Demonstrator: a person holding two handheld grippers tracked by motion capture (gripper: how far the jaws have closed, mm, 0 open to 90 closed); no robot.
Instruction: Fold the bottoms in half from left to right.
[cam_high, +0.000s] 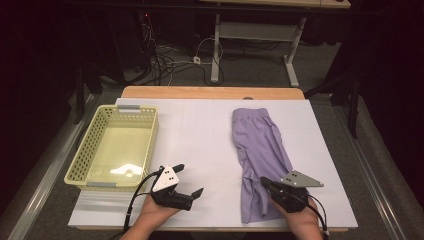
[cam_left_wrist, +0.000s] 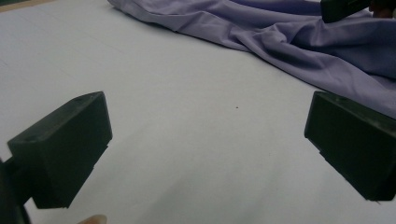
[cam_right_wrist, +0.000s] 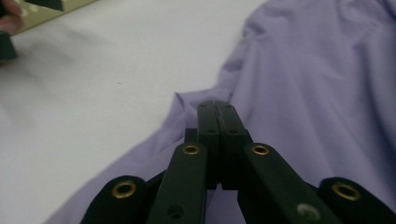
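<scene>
The right gripper (cam_right_wrist: 215, 106) has its fingers (cam_right_wrist: 208, 122) pressed together on a pinched fold at the edge of the lilac garment (cam_right_wrist: 317, 88), low in the middle of the right gripper view; in the high view that gripper (cam_high: 264, 181) sits at the lower right of the frame, on the cloth's left edge, with the person's right hand (cam_high: 300, 220) behind it; the left gripper (cam_left_wrist: 205, 144) holds its fingers (cam_left_wrist: 65, 144) wide apart with nothing between them, just above bare worktop, and in the high view it (cam_high: 191, 180) lies at the lower centre-left, pointing right; the garment (cam_high: 260, 150) stretches from the upper centre-right of the high view down to the lower right, rumpled lengthwise; the pale yellow lattice basket (cam_high: 85, 150) at the left of the frame holds nothing; the worktop (cam_high: 200, 135) is white with a wooden far edge; beyond it lie grey carpet, desk legs and tangled cables in a dark room; both forearms enter from the bottom edge.
</scene>
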